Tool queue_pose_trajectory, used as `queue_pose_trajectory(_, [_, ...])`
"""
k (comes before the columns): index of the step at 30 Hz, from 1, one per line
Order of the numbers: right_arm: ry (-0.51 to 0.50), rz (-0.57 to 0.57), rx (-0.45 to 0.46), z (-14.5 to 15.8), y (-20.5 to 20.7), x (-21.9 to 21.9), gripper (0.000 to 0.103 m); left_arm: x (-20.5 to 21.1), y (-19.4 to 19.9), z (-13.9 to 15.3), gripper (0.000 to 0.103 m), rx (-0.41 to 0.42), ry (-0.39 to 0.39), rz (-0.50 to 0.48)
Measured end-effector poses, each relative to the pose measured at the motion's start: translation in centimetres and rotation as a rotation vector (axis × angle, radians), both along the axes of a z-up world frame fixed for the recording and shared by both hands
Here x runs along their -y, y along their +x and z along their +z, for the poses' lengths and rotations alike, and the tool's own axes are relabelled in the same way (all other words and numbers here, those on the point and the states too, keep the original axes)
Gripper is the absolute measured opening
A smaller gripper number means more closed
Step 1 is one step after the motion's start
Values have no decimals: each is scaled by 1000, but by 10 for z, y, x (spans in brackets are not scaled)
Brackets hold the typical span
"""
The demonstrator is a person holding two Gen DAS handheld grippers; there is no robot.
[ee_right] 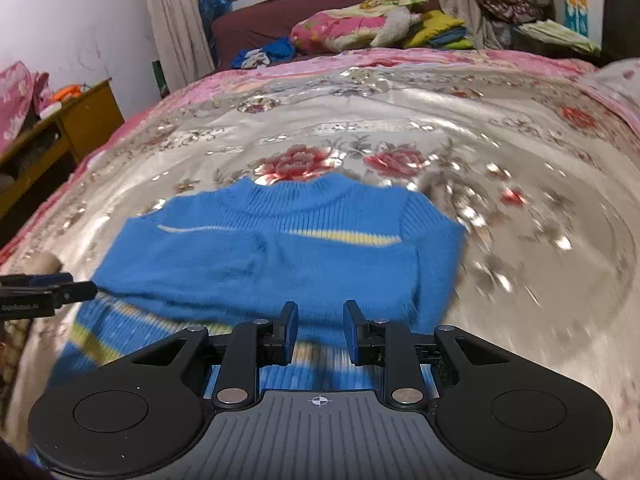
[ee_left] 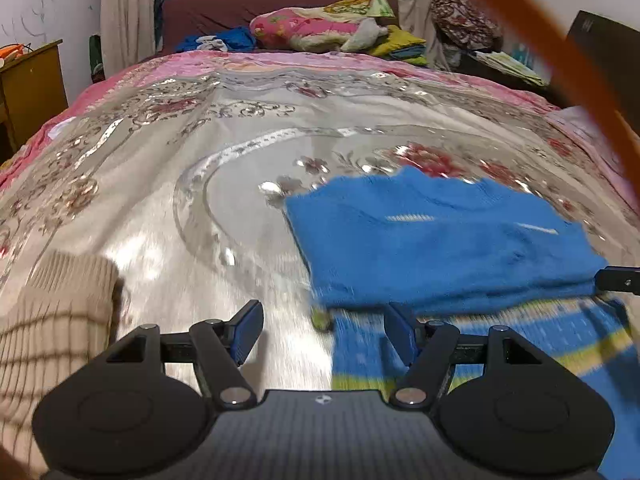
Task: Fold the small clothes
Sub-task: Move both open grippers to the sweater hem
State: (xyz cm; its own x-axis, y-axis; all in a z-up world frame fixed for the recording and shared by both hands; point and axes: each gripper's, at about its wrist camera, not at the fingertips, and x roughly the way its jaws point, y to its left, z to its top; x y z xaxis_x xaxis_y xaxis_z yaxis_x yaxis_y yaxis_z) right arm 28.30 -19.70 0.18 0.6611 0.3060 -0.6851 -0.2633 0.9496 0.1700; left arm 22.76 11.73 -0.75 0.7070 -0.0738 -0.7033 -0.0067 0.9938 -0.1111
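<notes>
Garment: a small blue knitted sweater with yellow stripes (ee_right: pixel 280 256) was laid partly folded on the silvery floral bedspread (ee_right: pixel 520 152).
Left gripper (ee_left: pixel 324 332): jaws were held spread wide, nothing between them.
Right gripper (ee_right: pixel 321 330): jaws were parted narrowly above the sweater, gripping nothing.

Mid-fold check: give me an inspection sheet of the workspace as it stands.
Surface: shiny floral satin bedspread, pink border.
Job's things: blue knitted sweater with yellow stripes, lying flat, collar away from the cameras, upper part folded over the striped hem.
Clutter: pile of folded bedding and clothes at the headboard; beige knitted garment at the left.
Grippers: left gripper open, empty, at the sweater's left edge; right gripper slightly open, nothing between the pads.
Cables: orange cord, blurred.
Surroundings: wooden bedside cabinet, curtain, window.
</notes>
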Motion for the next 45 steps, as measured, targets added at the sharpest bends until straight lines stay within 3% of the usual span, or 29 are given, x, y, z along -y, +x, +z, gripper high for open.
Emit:
queue_pose_trajectory(11, [68,-45,-49,14,-97,61,29,0,-81,-1,72,-57,-88,-28])
queue_pose_trajectory(21, [130,-31,-184,-12,-166,84,31,5,-140,-15,72,-121,-133,-64])
queue_pose_trajectory(26, [185,-7,-243,-27,-183,86,33,6,-159,-20,72,-140,-162,-82])
queue_pose_trajectory(39, [381,11,-279,-43,-201,112,35,2,-187,-23,71,-130,-310,-152])
queue_pose_trajectory(45, [493,-8,-302,-54,-192,118,35,6,-181,-26,71,-125,-315,-152])
